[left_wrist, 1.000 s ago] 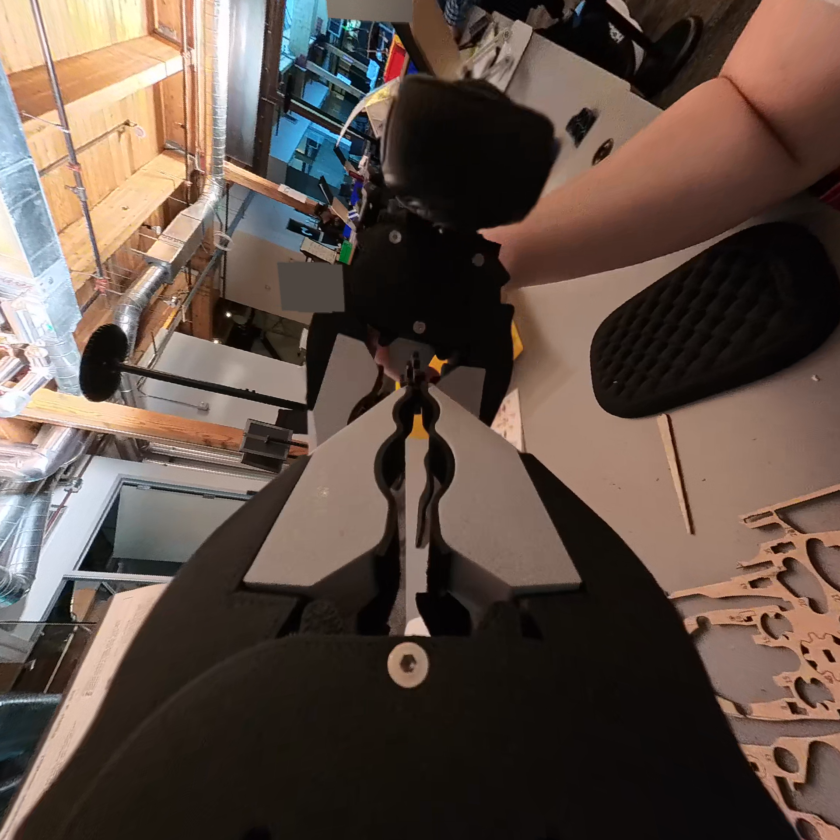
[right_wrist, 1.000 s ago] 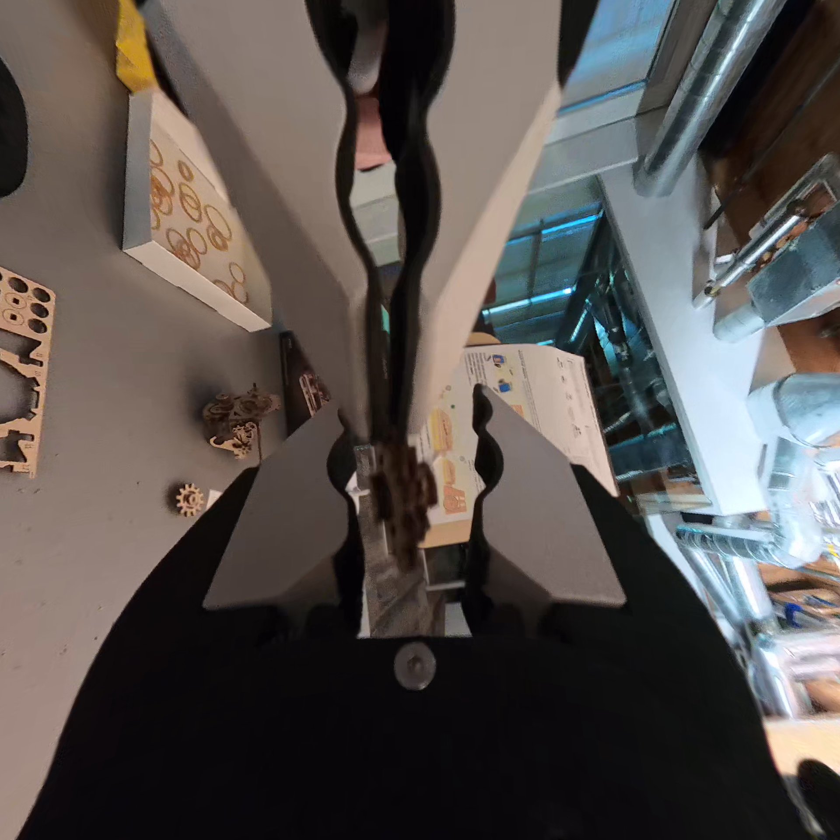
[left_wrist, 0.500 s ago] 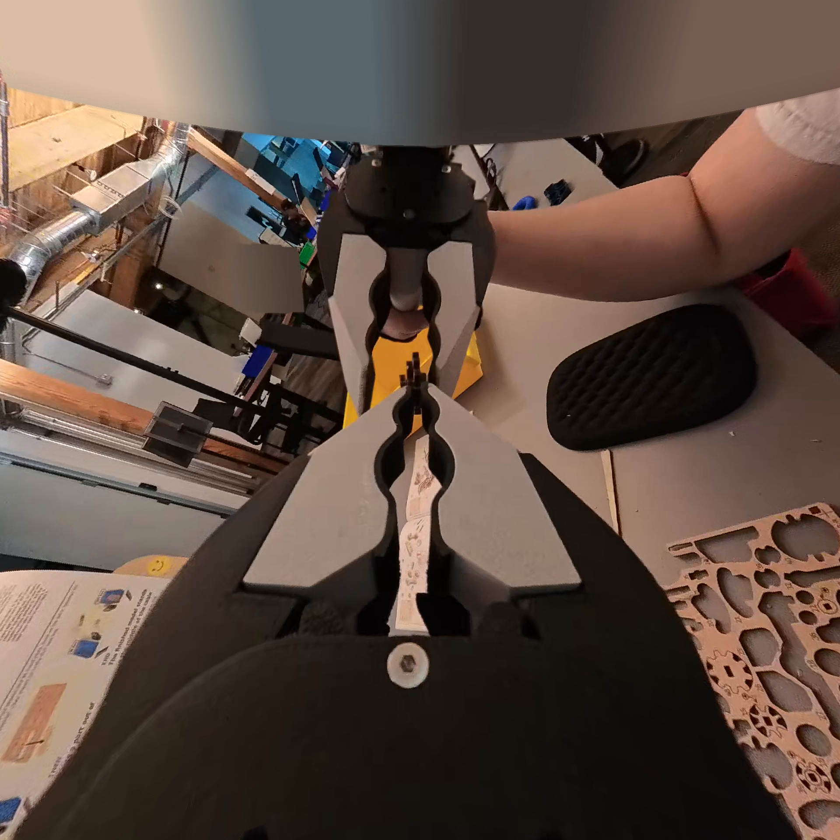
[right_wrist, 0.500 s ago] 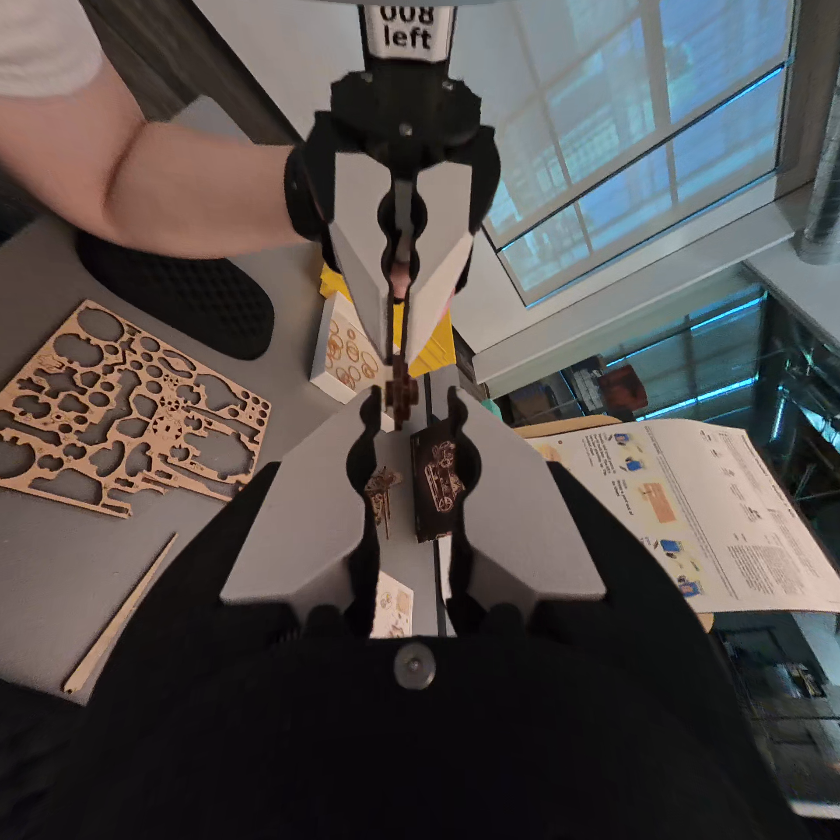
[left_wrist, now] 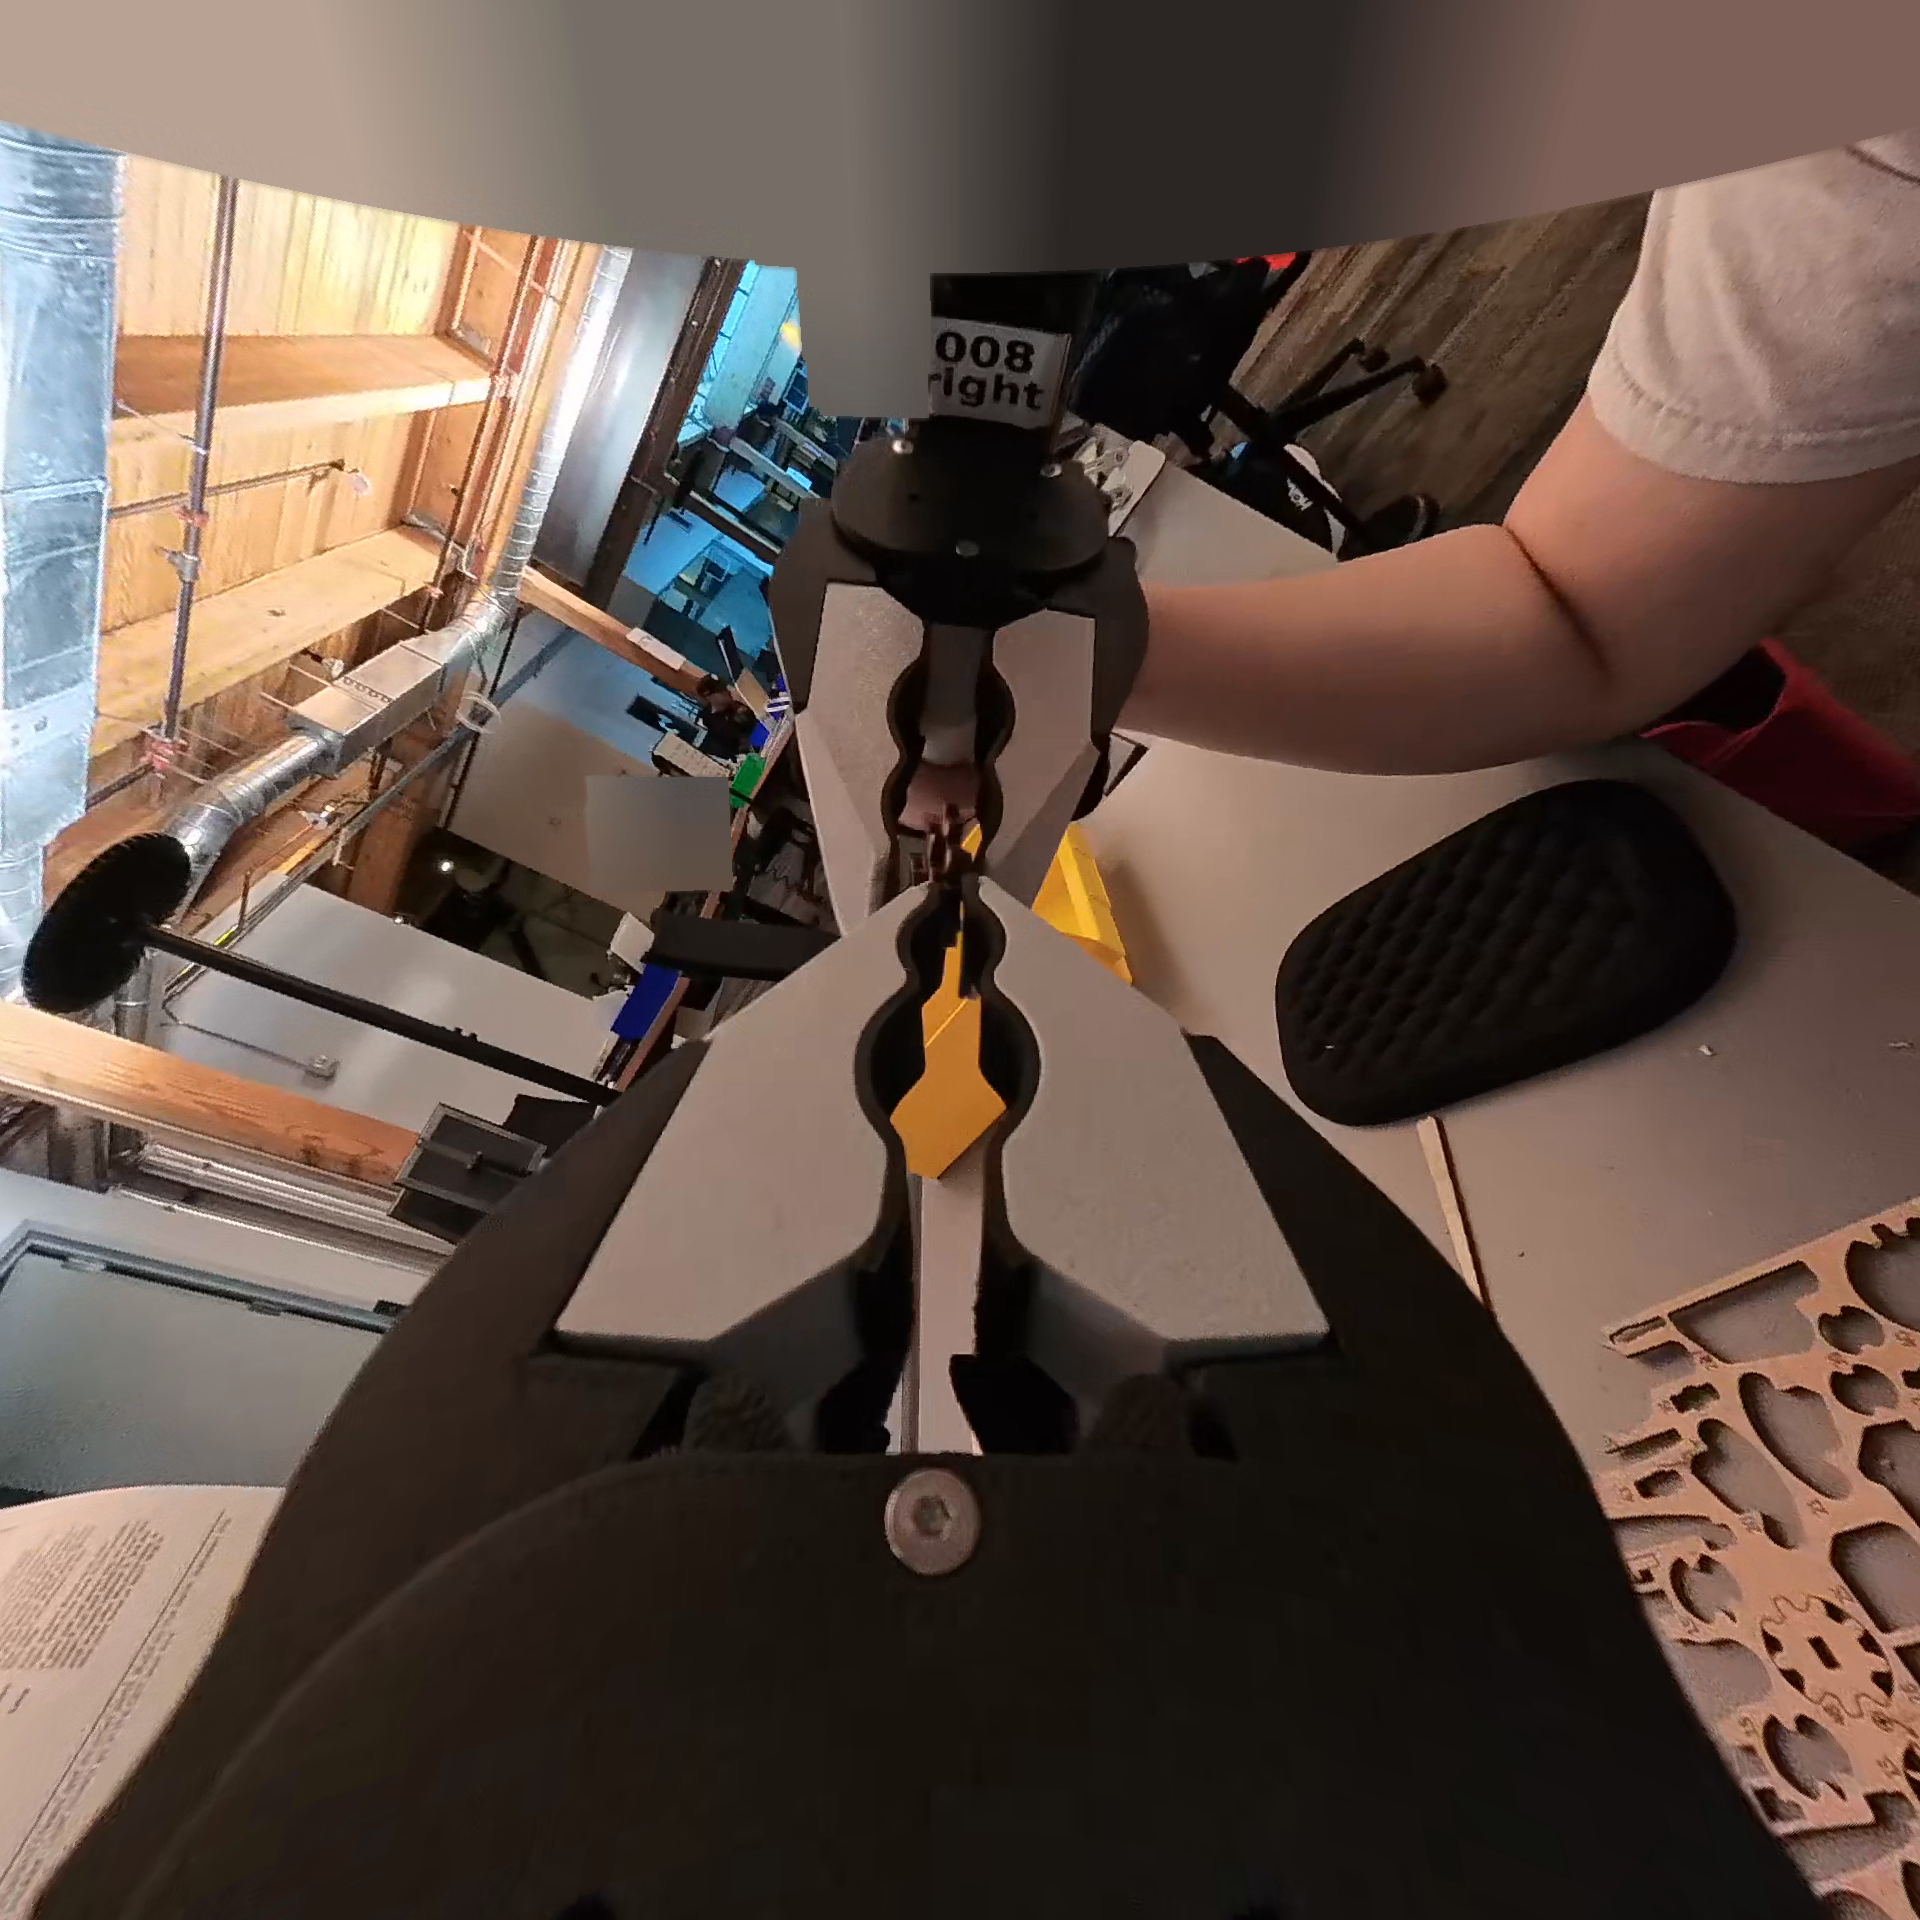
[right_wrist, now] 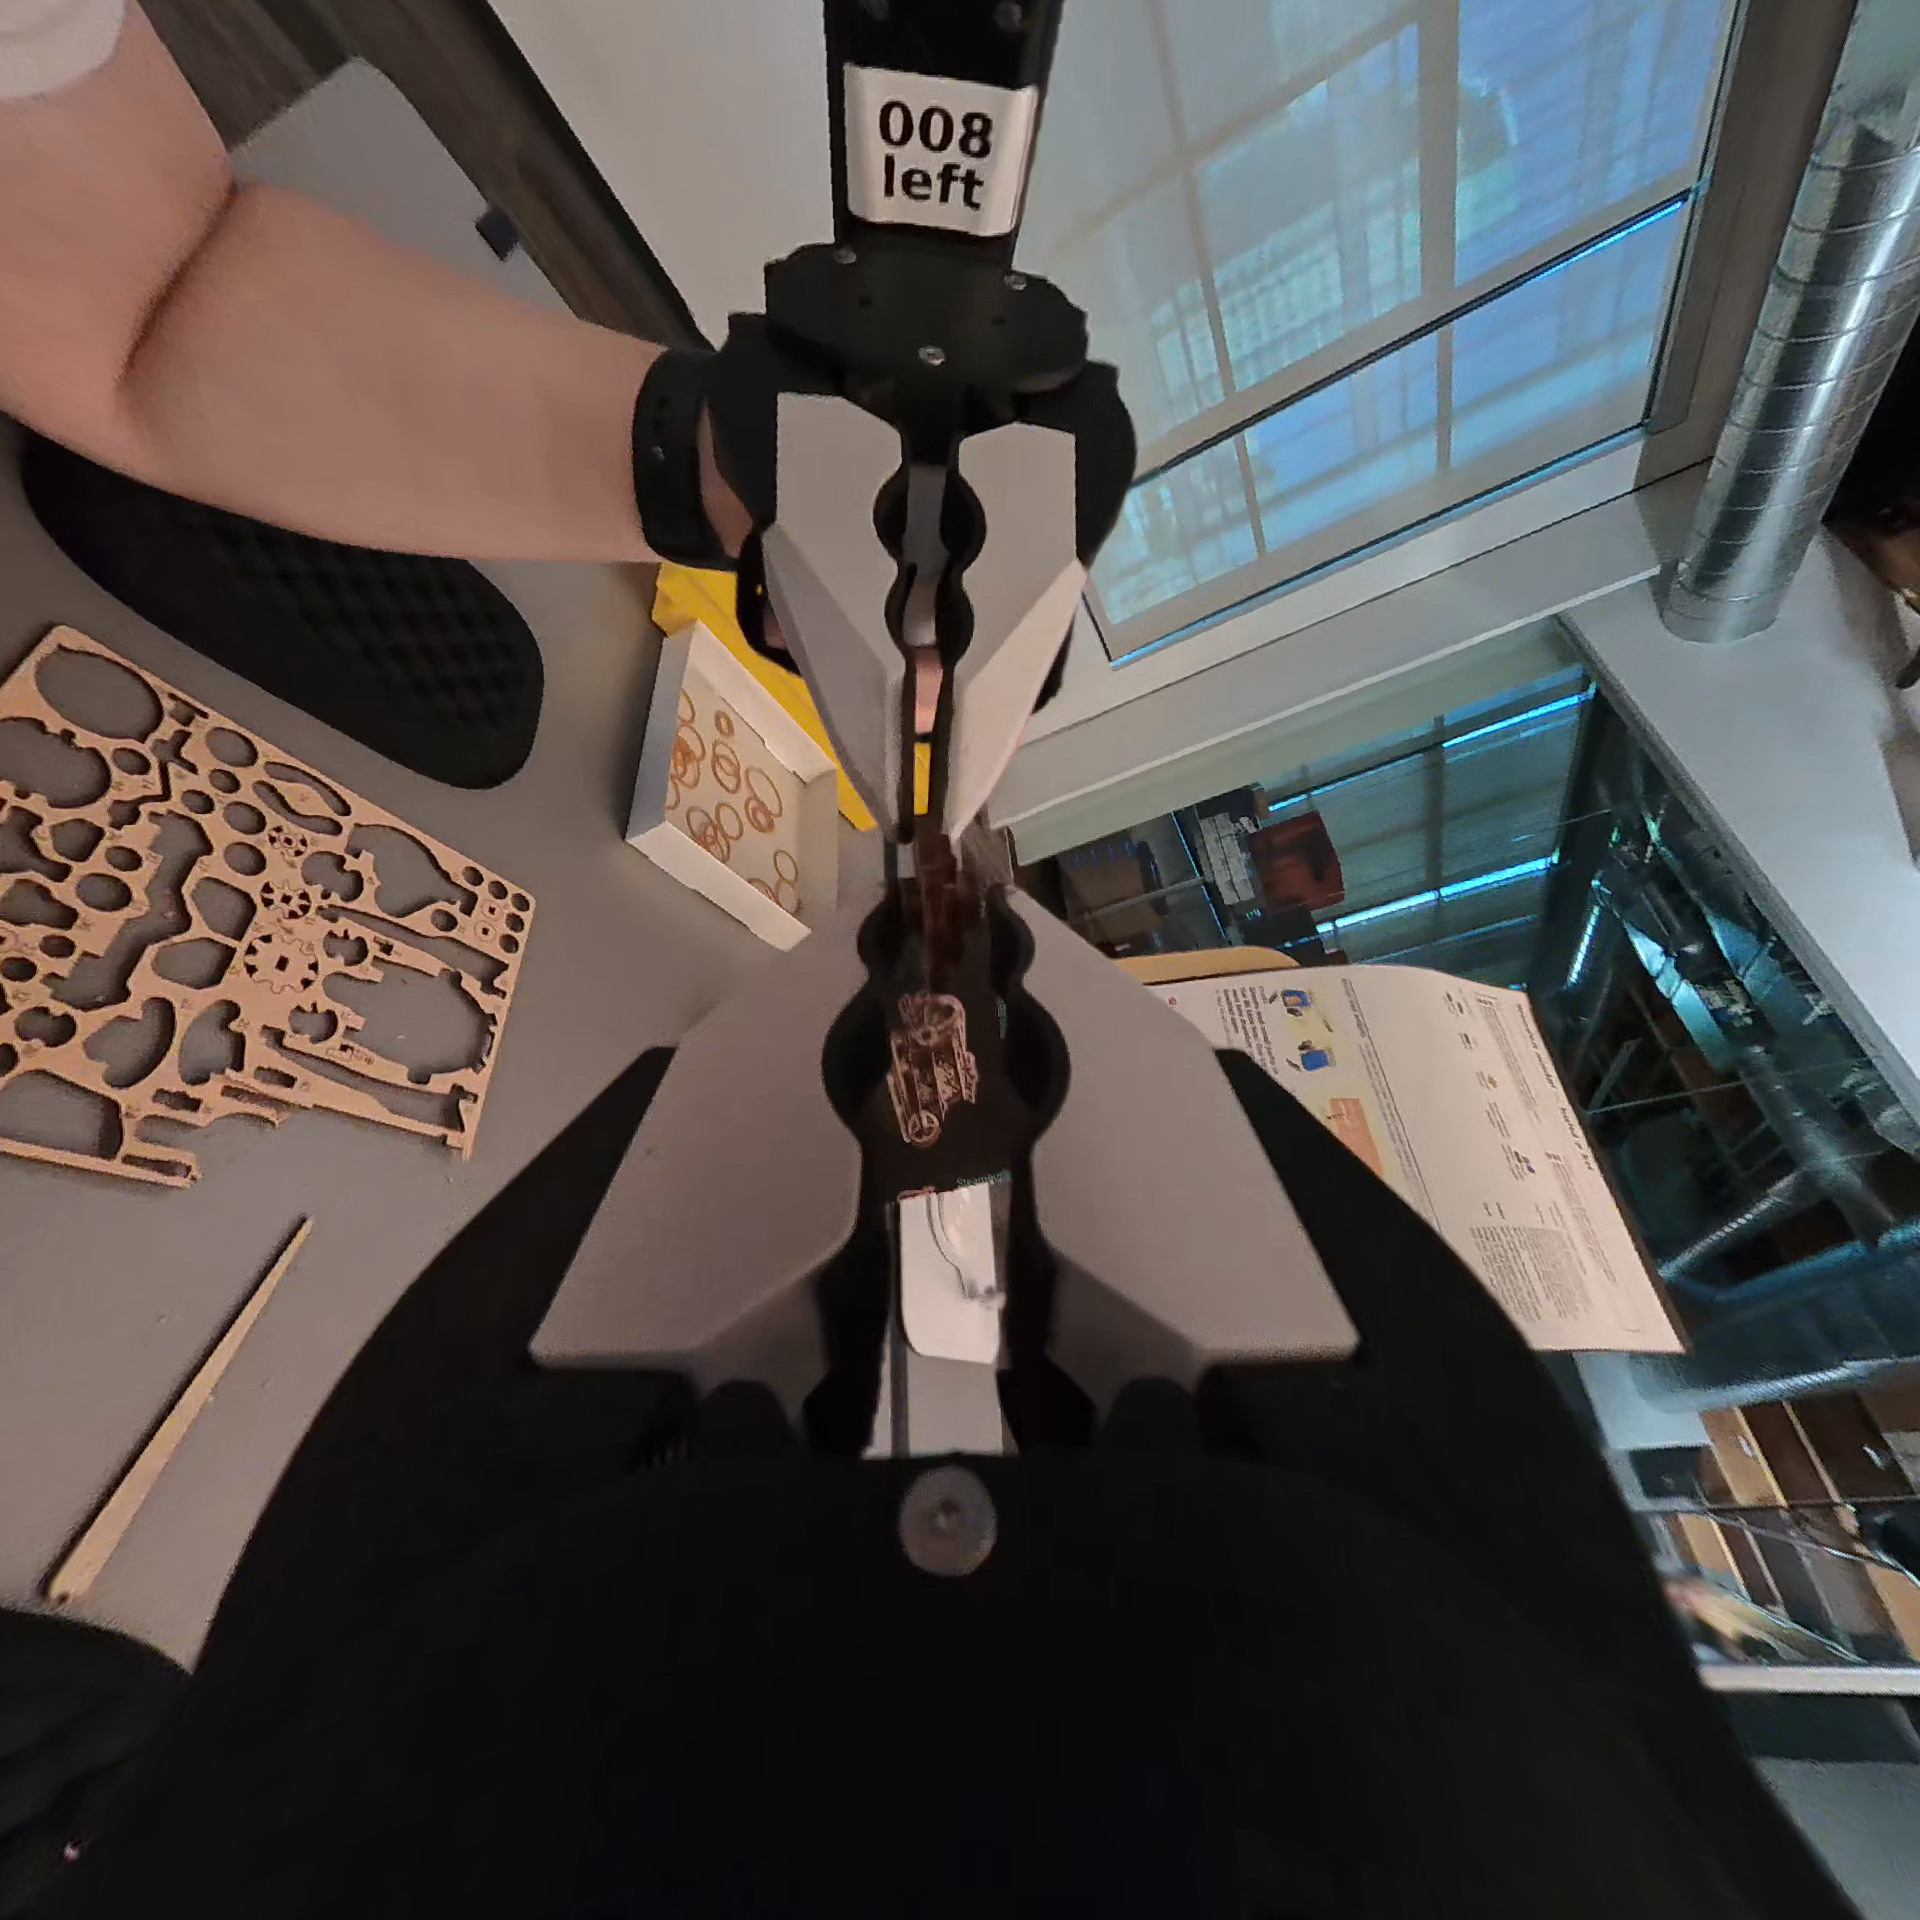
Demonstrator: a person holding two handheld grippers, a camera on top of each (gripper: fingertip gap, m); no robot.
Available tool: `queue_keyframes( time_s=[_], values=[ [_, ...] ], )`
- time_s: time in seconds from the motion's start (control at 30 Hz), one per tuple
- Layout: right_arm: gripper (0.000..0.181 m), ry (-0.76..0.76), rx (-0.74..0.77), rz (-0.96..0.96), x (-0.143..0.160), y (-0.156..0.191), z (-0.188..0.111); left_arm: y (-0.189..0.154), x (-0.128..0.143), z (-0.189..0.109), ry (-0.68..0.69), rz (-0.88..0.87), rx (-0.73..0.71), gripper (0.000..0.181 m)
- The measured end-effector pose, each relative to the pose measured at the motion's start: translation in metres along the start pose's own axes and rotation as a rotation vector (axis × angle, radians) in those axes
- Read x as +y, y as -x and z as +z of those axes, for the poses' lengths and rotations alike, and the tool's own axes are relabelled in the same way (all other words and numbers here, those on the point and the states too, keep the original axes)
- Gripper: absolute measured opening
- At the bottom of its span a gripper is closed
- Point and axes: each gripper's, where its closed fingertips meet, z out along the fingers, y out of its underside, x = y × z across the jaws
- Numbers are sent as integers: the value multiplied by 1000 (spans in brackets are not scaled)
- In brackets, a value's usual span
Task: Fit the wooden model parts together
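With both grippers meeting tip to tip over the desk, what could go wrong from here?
1. The small wooden part is pinched only at the very tips of the left gripper; a sideways push might twist it loose.
2. The right gripper looks nearly shut around it, so squeezing misaligned could snap it.
3. If dropped, it may land among the cutout sheet.

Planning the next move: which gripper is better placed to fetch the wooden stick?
Right, probably: the right gripper stands open and free; the left gripper is shut on the small wooden part.
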Motion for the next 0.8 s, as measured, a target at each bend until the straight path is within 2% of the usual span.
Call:
queue_keyframes(
  time_s=[0.03, 0.23, 0.5, 0.73, 0.8],
  values=[
    [14, 15, -1, -8, 1, 1, 1, 0, 0, 0, 2, 4, 2, 1],
    [10, 58, 22, -44, 2, 0, 6, 0, 2, -1, 6, 21, -5, 1],
    [9, 68, 140, -97, -3, -13, 11, 9, -2, -10, -2, 25, -52, 1],
    [11, 38, 88, -16, -4, -8, 14, 8, -1, -10, 9, 27, -41, 1],
    [11, 34, 117, -30, -4, -12, 13, 11, 0, -10, 13, 23, -61, 1]
  ],
)
